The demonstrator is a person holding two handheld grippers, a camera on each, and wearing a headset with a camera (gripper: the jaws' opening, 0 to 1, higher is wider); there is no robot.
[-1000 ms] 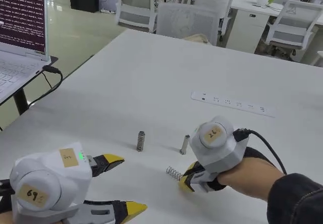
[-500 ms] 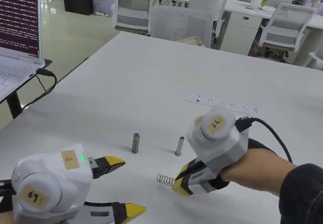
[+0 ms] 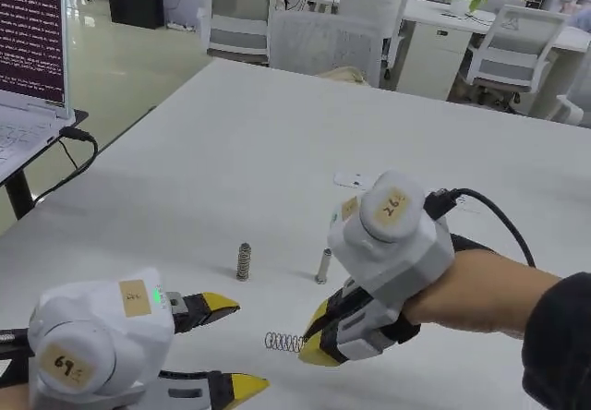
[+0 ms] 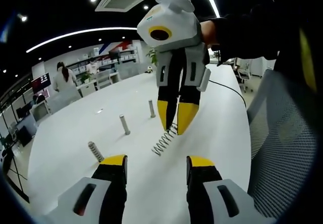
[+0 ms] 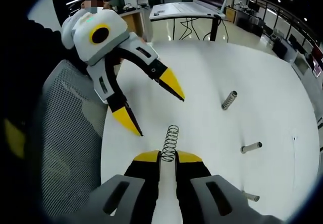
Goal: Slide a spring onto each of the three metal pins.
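Note:
My right gripper [image 3: 312,346] is shut on one end of a loose spring [image 3: 283,342], which sticks out sideways toward my left gripper [image 3: 236,345]. That one stands open and empty at the near left. In the right gripper view the spring [image 5: 170,142] juts from the shut jaws toward the left gripper [image 5: 155,110]. The left gripper view has the spring [image 4: 164,141] hanging from the right gripper [image 4: 174,125]. One upright pin wears a spring [image 3: 244,260]. A bare pin [image 3: 322,265] stands beside it, and a third pin [image 4: 151,108] stands farther back.
The white table [image 3: 231,142] stretches far behind the pins. A white power strip [image 3: 347,181] lies partly behind my right gripper. A laptop [image 3: 28,50] with a black cable [image 3: 78,147] sits on a stand at the left. Office chairs [image 3: 319,41] line the far edge.
My right gripper has carried the spring nearer and to the left, away from the bare pin and toward the left gripper. The left gripper has stayed open in place.

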